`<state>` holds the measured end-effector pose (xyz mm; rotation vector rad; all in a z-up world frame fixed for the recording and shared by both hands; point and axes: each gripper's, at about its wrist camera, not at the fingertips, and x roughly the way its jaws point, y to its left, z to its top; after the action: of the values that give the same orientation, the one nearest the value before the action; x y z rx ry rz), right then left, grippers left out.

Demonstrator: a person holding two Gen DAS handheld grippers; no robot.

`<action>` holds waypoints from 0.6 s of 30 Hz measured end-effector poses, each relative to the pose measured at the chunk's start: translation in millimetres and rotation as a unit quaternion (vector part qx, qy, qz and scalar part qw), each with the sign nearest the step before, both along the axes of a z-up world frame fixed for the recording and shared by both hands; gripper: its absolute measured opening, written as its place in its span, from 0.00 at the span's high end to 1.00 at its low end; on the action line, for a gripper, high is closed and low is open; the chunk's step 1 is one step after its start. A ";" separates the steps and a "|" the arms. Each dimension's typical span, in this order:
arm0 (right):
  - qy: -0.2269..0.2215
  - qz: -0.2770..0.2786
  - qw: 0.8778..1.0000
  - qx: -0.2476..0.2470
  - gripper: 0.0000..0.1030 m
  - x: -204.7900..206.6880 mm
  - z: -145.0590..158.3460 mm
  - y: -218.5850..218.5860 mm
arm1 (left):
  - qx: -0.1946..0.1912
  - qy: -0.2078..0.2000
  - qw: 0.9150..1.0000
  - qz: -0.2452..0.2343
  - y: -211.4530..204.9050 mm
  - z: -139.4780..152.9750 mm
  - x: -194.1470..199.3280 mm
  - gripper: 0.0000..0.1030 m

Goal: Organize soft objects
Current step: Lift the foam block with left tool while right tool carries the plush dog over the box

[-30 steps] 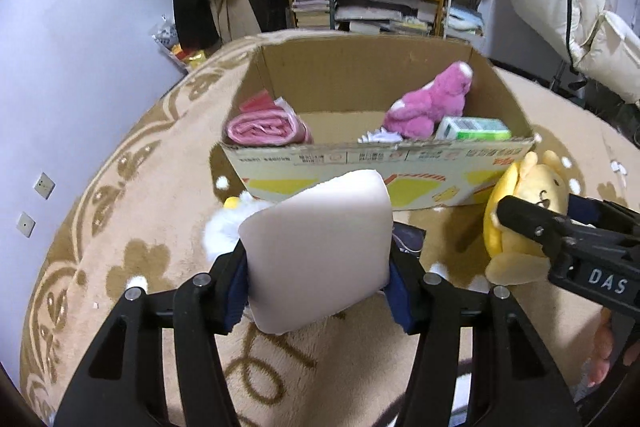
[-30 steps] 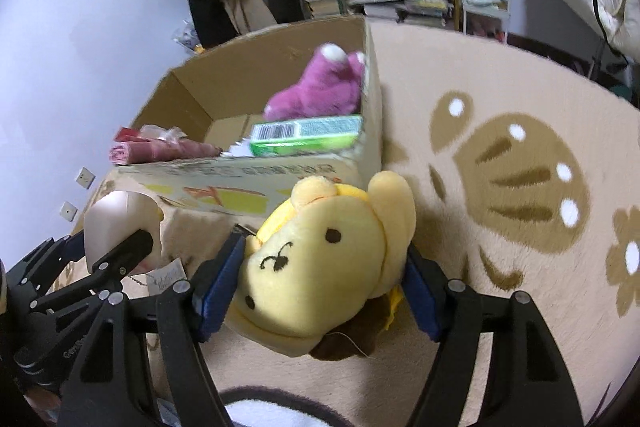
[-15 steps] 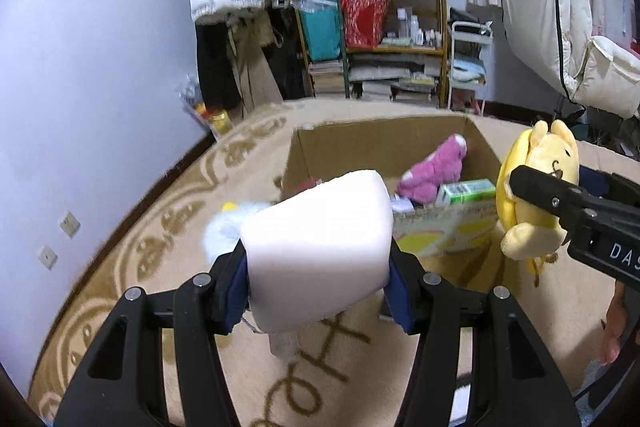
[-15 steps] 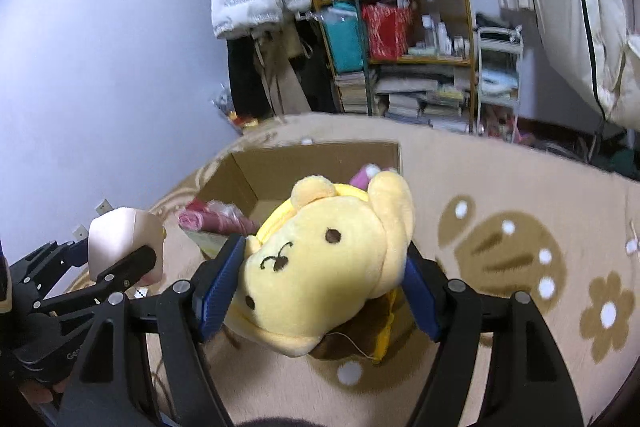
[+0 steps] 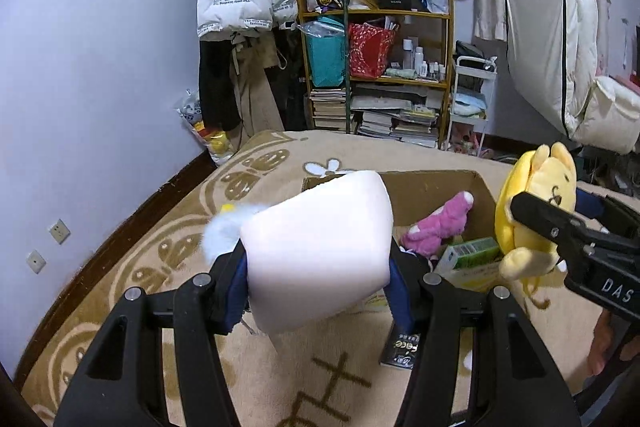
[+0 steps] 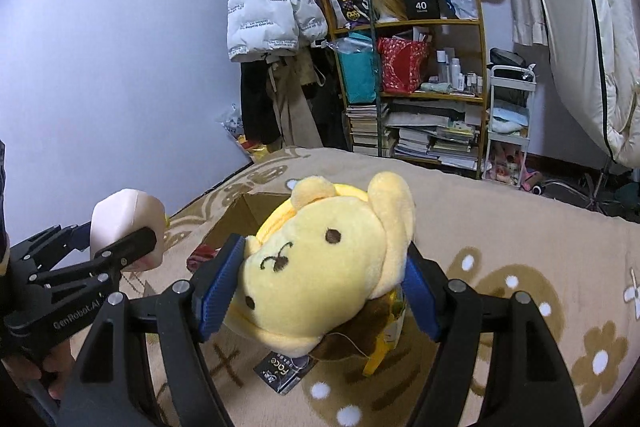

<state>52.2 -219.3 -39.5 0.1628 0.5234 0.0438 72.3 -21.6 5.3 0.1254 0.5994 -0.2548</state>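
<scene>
beige patterned carpet [image 5: 168, 251] lies under an open brown cardboard box [image 5: 436, 187] holding a pink plush toy [image 5: 440, 227]. above the carpet, left gripper [image 5: 318, 267] clamps a white foam block [image 5: 316, 251], and right gripper [image 6: 320, 291] squeezes a yellow plush bear [image 6: 320, 267] near the box.

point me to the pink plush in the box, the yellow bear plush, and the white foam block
pink plush toy [image 5: 440, 227], left wrist view, on its body inside the cardboard box.
yellow bear plush [image 6: 320, 267], right wrist view, on its face between the blue pads.
white foam block [image 5: 320, 251], left wrist view, on its front face.
</scene>
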 end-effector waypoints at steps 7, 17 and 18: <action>0.007 -0.003 1.000 0.006 0.23 10.4 -5.8 -0.6 | -0.059 0.043 0.997 -0.024 7.7 -2.4 9.2 0.45; -0.002 0.003 1.000 0.003 0.23 25.6 -8.2 -5.3 | -0.076 0.041 0.996 -0.037 1.3 11.3 31.3 0.45; -0.004 0.004 1.000 0.002 0.23 27.4 -8.0 -5.8 | -0.078 0.042 0.995 -0.040 0.8 12.8 33.9 0.45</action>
<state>79.7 -225.1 -47.4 0.1645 0.5161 0.0539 106.2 -20.8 18.1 -0.0127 0.6569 -0.3854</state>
